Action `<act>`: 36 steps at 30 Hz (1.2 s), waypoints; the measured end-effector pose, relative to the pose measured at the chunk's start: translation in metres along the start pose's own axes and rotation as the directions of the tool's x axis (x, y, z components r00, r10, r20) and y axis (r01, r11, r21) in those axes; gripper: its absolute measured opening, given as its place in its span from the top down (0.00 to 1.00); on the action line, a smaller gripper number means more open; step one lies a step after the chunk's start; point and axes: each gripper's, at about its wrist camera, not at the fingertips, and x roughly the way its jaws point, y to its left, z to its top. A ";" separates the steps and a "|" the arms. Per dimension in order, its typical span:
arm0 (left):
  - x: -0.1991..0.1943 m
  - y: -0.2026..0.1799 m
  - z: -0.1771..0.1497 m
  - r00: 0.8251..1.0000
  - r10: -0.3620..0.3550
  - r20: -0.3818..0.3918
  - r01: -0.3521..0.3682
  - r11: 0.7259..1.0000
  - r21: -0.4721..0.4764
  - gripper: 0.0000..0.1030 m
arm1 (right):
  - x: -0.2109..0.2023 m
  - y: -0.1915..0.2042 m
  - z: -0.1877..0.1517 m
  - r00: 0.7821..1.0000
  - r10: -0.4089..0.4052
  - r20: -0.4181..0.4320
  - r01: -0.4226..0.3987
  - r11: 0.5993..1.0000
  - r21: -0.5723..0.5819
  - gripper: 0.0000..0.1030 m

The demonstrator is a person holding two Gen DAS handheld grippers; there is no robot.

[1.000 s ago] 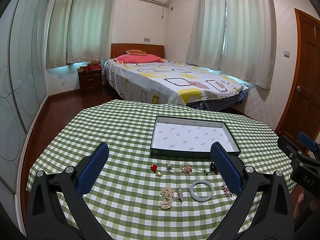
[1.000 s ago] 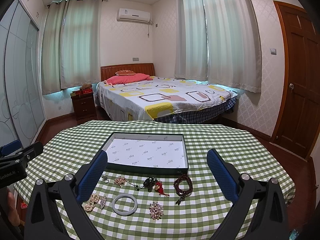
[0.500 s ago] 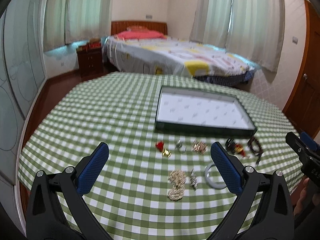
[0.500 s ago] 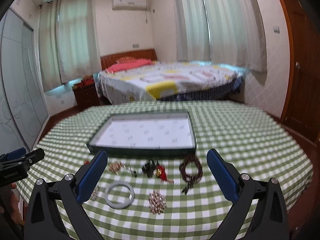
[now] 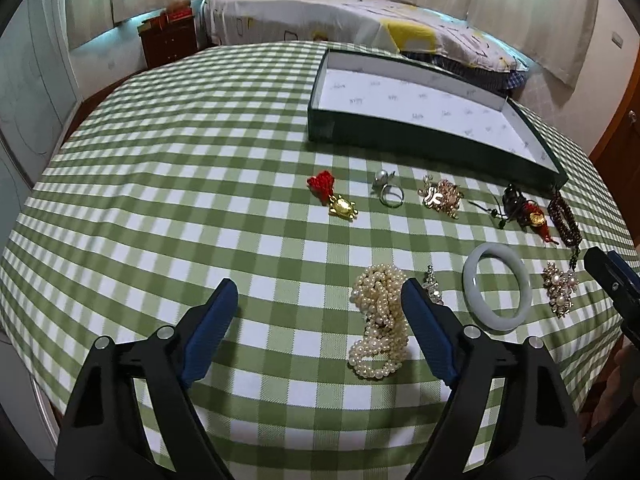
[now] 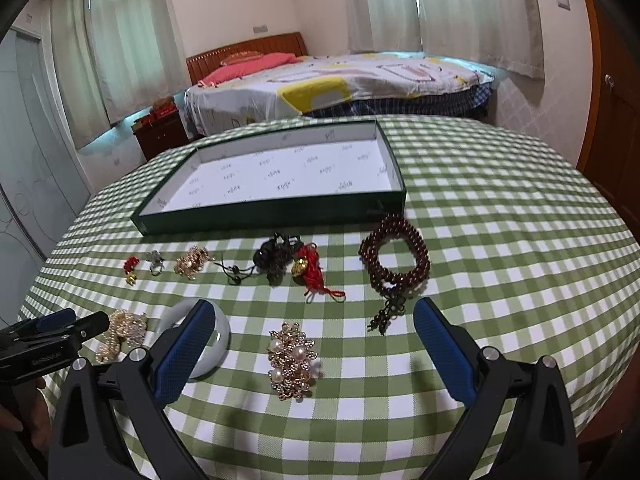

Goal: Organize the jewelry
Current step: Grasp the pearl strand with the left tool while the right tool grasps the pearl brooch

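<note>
Left wrist view: left gripper [image 5: 316, 300], jaws closing, nothing clamped, hovered beside the pearl necklace [image 5: 380, 326]. Right gripper [image 6: 316, 328] stood wide over the brooch [image 6: 293, 360].

A home bedroom: beyond the grippers stands a made bed [image 6: 340, 80] with a pink pillow [image 6: 248, 65] and wooden headboard [image 6: 244, 50], a nightstand [image 6: 160, 134] beside it, long curtains [image 6: 440, 4] and a wooden door [image 6: 616, 112] to the right.

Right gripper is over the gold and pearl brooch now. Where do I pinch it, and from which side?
Come from above with the open right gripper and pinch the brooch across its narrow middle, one finger on each long edge. It lies flat, longer toward you than wide, with bare cloth on both sides, so nothing nearby should snag.
</note>
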 end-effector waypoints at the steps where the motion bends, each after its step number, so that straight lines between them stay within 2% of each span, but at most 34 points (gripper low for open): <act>1: 0.001 -0.001 0.000 1.000 -0.004 -0.001 0.004 1.000 0.004 0.21 | 0.003 0.000 -0.001 1.000 -0.001 -0.006 0.001 1.000 0.002 0.06; 4: 0.007 -0.004 -0.002 1.000 -0.013 -0.011 0.013 1.000 0.016 0.21 | 0.008 0.000 -0.002 1.000 0.004 -0.019 -0.004 1.000 0.005 0.06; 7: 0.016 -0.007 -0.003 0.999 -0.021 -0.037 0.022 1.000 0.018 0.26 | 0.013 0.000 -0.003 1.000 0.009 -0.029 -0.009 1.000 0.004 0.06; 10: 0.017 -0.010 -0.002 0.999 -0.014 -0.028 0.015 0.999 0.037 0.29 | 0.017 -0.001 -0.004 0.999 0.011 -0.041 -0.010 1.000 0.008 0.06; 18: 0.011 -0.017 -0.004 0.998 -0.060 -0.007 0.060 0.995 0.082 0.59 | 0.023 -0.001 -0.005 0.998 0.017 -0.055 -0.016 1.000 0.017 0.06; 20: 0.010 -0.017 -0.005 0.997 -0.071 -0.003 0.071 0.994 0.083 0.71 | 0.024 -0.001 -0.005 0.998 0.020 -0.059 -0.019 1.000 0.018 0.06; 24: 0.009 -0.019 -0.006 0.998 -0.066 0.003 0.066 0.992 0.104 0.75 | 0.027 0.000 -0.007 0.997 0.027 -0.066 -0.025 0.999 0.023 0.06; 26: 0.010 -0.018 -0.004 0.998 -0.070 0.003 0.070 0.992 0.101 0.83 | 0.028 0.000 -0.007 0.997 0.033 -0.067 -0.031 0.999 0.026 0.06; 34: 0.012 -0.004 0.003 0.998 -0.069 0.008 0.068 0.996 0.052 0.83 | 0.028 -0.002 -0.009 0.994 0.076 -0.073 -0.072 0.996 0.051 0.09; 35: 0.012 -0.004 0.003 0.998 -0.068 0.009 0.067 0.996 0.053 0.83 | 0.028 -0.002 -0.010 0.994 0.080 -0.075 -0.076 0.996 0.051 0.12; 36: 0.011 -0.004 0.004 0.998 -0.069 0.009 0.069 0.996 0.052 0.83 | 0.027 -0.002 -0.010 0.994 0.083 -0.077 -0.079 0.996 0.051 0.26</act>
